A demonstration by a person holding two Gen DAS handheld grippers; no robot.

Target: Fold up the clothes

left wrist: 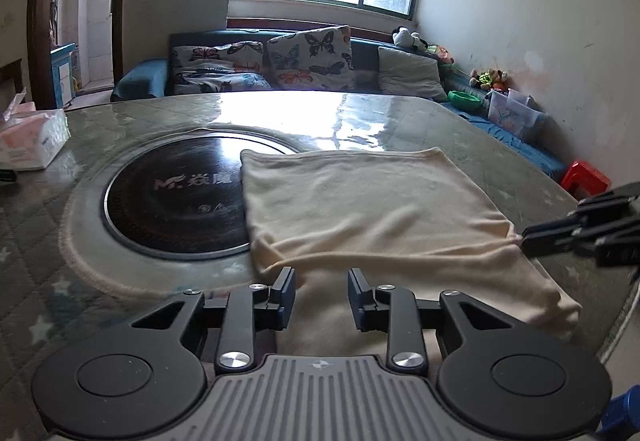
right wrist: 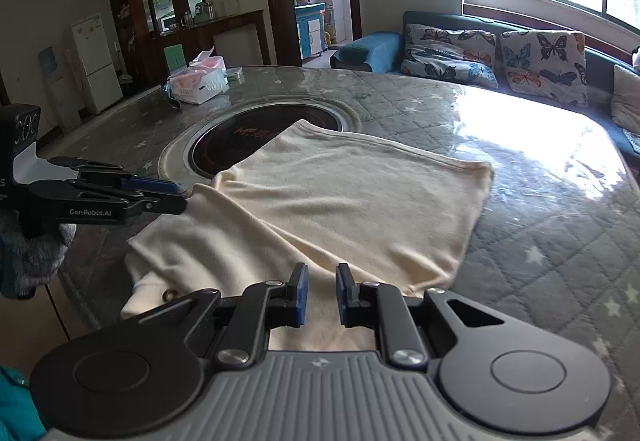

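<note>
Legible text, both wrist views.

1. "GenRobot.AI", white lettering, on the side of the left gripper (right wrist: 182,195), seen from the right wrist camera at 9 o'clock of the frame.
2. "Mr." followed by two Chinese characters, pale print, on the dark round cooktop (left wrist: 176,197) set into the table; left wrist view, 9 o'clock of centre. The characters are too blurred to read. The same print in the right wrist view is illegible.
3. Tissue pack (left wrist: 28,141): printing present, unreadable.
</note>
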